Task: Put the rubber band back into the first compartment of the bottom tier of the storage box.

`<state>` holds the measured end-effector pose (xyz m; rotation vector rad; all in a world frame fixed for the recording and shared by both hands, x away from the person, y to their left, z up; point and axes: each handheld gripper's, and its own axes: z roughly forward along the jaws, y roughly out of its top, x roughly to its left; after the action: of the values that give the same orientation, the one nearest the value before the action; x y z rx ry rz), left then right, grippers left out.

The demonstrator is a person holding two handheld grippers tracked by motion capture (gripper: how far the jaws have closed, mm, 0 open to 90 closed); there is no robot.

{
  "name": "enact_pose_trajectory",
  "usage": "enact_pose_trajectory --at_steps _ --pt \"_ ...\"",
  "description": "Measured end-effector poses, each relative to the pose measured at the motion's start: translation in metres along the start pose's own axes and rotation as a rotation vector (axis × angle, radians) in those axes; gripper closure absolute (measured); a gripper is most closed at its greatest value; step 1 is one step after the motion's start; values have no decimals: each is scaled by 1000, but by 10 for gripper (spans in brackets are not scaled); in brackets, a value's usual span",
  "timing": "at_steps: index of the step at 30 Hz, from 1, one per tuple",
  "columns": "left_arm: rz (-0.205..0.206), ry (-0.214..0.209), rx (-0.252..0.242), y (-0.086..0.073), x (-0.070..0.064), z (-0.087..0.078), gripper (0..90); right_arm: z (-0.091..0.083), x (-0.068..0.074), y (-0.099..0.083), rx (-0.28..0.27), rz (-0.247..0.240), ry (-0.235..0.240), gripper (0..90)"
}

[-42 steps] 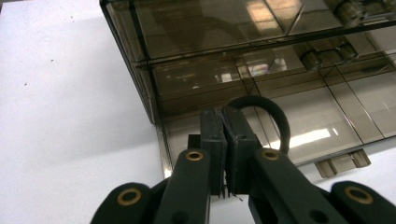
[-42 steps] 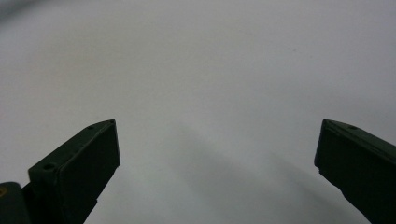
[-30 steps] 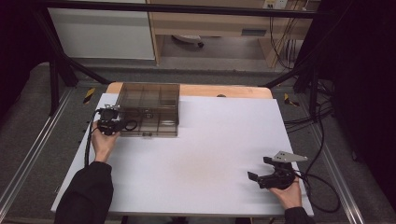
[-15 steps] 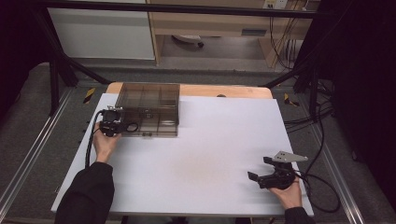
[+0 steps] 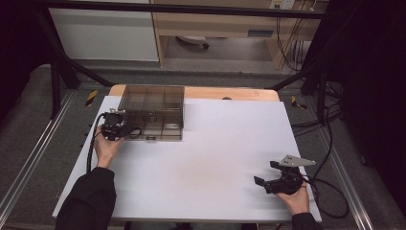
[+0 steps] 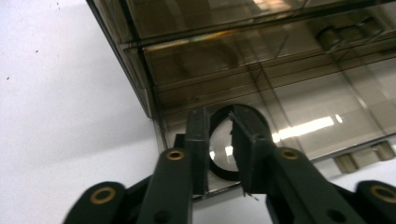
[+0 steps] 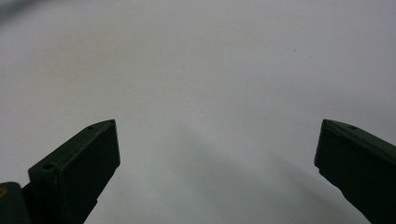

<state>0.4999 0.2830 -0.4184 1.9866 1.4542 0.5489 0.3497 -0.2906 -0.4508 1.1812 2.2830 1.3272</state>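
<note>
The left gripper (image 5: 125, 130) is sitting at the near left corner of the box (image 5: 152, 111), a smoky clear organiser with dividers, lying at the far left of the white table (image 5: 210, 158). In the left gripper view its jaws are standing nearly closed, pinching the edge of a black ring (image 6: 233, 140) that is lying against the box wall; the box (image 6: 261, 70) is stretching away above it. Whether the ring is inside a compartment or just outside the wall cannot be told. The right gripper (image 5: 268, 179) is resting well apart at the near right of the table, held in the person's hand (image 5: 294, 199), its jaws spread wide over bare white surface (image 7: 210, 93).
</note>
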Motion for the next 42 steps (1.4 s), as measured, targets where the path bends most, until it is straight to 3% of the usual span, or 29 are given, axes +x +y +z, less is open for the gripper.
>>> enact_pose_trajectory --at_steps 2,10,17,31,42 --pt "5 -11 -11 1 -1 -3 676 0 0 0 -2 2 -2 8" --pt "23 -54 -41 1 -3 -17 566 0 0 0 0 1 -1 8" --pt "66 -57 -54 -1 -9 -27 419 0 0 0 -1 3 -1 8" --pt "94 -121 -95 -20 -15 -39 262 0 0 0 -3 6 -2 8" --pt "137 -140 -112 -31 -26 -47 135 0 0 0 -3 6 0 8"
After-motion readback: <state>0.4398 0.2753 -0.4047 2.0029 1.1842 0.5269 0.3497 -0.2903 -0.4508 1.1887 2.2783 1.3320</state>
